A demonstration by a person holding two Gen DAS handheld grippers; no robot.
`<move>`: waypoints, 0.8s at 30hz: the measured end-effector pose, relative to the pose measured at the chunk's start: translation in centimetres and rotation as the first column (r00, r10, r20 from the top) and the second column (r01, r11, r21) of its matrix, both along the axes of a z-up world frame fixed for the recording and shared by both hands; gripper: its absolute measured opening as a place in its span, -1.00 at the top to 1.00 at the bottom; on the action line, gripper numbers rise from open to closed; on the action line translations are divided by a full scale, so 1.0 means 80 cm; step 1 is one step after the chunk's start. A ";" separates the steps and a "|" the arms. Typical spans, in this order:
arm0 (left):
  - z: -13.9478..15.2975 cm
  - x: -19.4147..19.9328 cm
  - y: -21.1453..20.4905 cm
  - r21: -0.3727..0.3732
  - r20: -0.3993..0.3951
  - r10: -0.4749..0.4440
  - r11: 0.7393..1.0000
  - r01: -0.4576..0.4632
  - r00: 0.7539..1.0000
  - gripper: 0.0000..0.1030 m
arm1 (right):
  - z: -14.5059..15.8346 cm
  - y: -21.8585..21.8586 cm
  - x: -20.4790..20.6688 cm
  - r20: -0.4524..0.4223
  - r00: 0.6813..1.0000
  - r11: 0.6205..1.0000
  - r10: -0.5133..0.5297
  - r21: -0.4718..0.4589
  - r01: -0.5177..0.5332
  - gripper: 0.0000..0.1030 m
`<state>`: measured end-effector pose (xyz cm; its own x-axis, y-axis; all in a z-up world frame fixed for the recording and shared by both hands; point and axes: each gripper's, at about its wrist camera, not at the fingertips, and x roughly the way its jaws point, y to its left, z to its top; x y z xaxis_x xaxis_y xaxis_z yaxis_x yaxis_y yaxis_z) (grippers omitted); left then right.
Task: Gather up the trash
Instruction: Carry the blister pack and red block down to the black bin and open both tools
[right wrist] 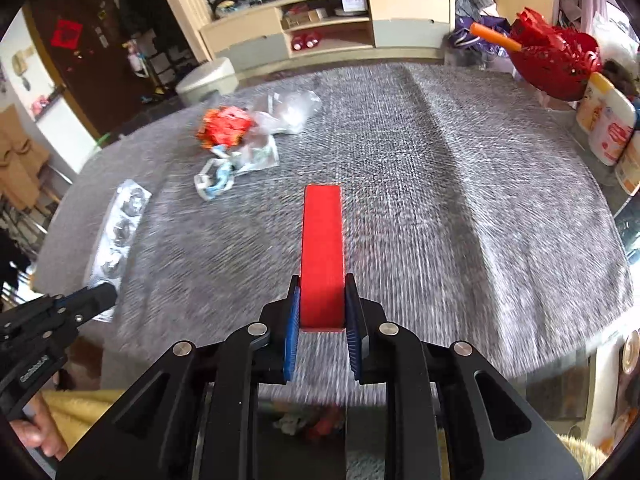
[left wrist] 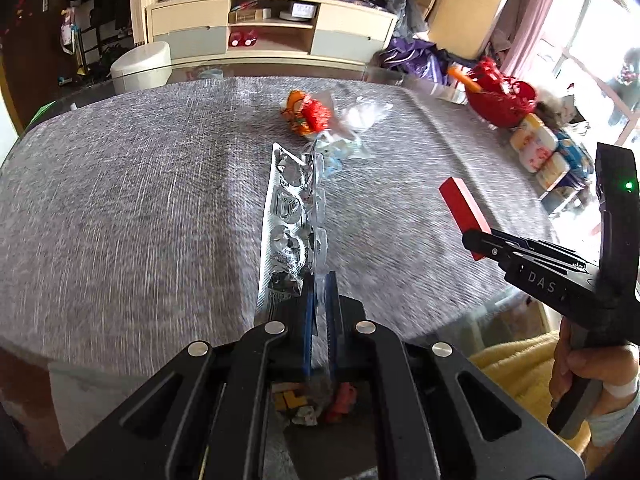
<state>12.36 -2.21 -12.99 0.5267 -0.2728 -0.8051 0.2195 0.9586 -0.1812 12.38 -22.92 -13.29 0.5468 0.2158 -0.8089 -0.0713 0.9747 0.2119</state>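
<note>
My left gripper (left wrist: 319, 280) is shut on a silver pill blister pack (left wrist: 290, 216) and holds it edge-up above the grey table. The pack also shows in the right wrist view (right wrist: 120, 228). My right gripper (right wrist: 322, 292) is shut on a flat red block (right wrist: 323, 248), which also shows in the left wrist view (left wrist: 464, 212). Farther back on the table lie an orange-red wrapper (left wrist: 306, 114), clear plastic (left wrist: 360, 114) and a white-blue wrapper (right wrist: 224, 172). Below the table edge, under both grippers, I see a container with scraps (left wrist: 312, 400).
The table has a grey cloth (left wrist: 140, 200). A red basket (right wrist: 556, 60) and white bottles (right wrist: 608, 120) stand at the far right edge. A cabinet (left wrist: 272, 32) and a white stool (left wrist: 140, 66) are beyond the table.
</note>
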 end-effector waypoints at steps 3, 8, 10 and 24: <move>0.008 -0.026 -0.004 -0.010 0.008 -0.015 1.000 0.015 1.000 0.92 | 0.013 -0.002 -0.030 0.018 1.000 1.000 0.015 0.009 -0.015 0.59; 0.013 -0.072 -0.012 -0.004 0.017 -0.041 0.999 0.041 0.999 0.91 | 0.022 0.004 -0.066 0.025 0.999 0.999 0.034 0.006 -0.034 0.59; 0.010 -0.088 -0.014 0.002 0.011 -0.051 0.999 0.051 0.999 0.91 | 0.020 0.005 -0.082 0.016 0.999 0.999 0.041 0.008 -0.041 0.59; -0.082 -0.159 -0.020 -0.015 -0.167 -0.082 0.997 0.081 0.982 0.91 | -0.060 0.029 -0.147 -0.146 0.984 0.995 0.099 0.030 -0.095 0.59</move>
